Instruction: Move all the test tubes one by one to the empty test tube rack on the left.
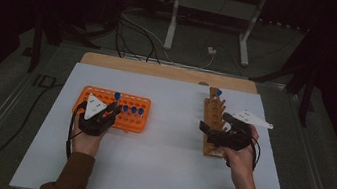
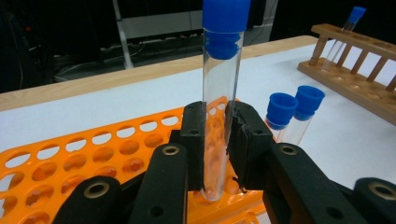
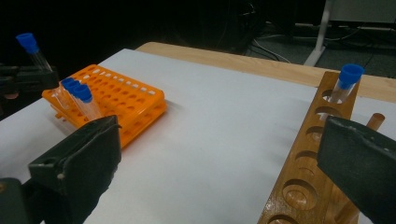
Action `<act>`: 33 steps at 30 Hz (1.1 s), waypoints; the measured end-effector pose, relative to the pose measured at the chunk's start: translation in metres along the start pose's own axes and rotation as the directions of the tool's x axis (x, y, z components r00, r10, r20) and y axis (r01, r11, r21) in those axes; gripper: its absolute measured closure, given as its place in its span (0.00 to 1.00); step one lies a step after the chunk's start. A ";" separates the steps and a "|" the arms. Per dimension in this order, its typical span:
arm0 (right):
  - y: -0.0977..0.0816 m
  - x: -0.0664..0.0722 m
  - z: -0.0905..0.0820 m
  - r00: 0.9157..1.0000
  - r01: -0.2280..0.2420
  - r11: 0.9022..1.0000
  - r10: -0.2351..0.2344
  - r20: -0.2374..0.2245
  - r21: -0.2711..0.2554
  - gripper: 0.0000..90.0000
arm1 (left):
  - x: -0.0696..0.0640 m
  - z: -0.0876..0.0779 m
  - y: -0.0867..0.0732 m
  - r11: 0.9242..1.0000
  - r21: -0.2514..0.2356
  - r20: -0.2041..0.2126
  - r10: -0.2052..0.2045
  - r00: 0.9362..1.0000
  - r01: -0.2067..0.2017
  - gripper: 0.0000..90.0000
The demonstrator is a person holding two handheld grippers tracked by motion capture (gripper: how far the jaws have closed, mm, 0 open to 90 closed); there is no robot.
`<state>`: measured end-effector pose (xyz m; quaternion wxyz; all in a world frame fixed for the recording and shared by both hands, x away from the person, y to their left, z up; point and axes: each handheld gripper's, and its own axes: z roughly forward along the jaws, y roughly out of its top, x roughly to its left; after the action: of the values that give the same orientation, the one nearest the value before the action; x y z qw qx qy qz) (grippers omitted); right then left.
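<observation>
The left hand-held gripper point(image 2: 215, 140) clamps a clear glass test tube with a blue cap point(image 2: 219, 93) upright over the orange plastic rack point(image 2: 70, 158). The right hand-held gripper point(image 3: 219, 154) gapes wide, holding nothing, beside the wooden rack point(image 3: 303, 177) on the white tabletop point(image 3: 210, 121).

Tube rack point(image 1: 130, 119) left, wooden rack point(image 1: 213, 119) right.

5 blue-cap tubes point(image 2: 219, 93): 3 in orange rack point(image 1: 133, 119), 1 held, 1 in wood rack point(image 1: 212, 124). 2 racks.
</observation>
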<state>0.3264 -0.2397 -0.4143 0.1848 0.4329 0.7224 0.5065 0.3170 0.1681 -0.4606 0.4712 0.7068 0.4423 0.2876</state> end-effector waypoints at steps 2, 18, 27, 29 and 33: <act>0.000 0.000 0.000 1.000 0.000 1.000 0.000 -0.001 0.000 0.00 | 0.000 0.002 -0.001 1.000 0.005 0.001 0.001 1.000 -0.001 0.85; -0.001 0.001 0.002 1.000 0.000 1.000 0.000 -0.011 0.007 0.00 | 0.002 0.013 -0.005 0.999 0.031 -0.007 -0.007 1.000 0.008 0.85; -0.002 0.001 0.002 1.000 0.000 1.000 0.000 -0.016 0.007 0.00 | 0.002 0.016 -0.006 0.999 0.040 -0.011 -0.007 1.000 0.007 0.85; -0.002 0.001 0.002 1.000 0.001 1.000 -0.001 -0.018 0.007 0.00 | 0.003 0.017 -0.007 0.999 0.041 -0.013 -0.005 1.000 0.006 0.85; -0.002 0.001 0.002 1.000 0.003 1.000 -0.002 -0.021 0.009 0.00 | 0.003 0.017 -0.008 0.999 0.041 -0.017 -0.007 1.000 0.008 0.85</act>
<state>0.3263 -0.2376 -0.4165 0.1760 0.4276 0.7272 0.5073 0.3298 0.1653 -0.4746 0.4539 0.7122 0.4547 0.2827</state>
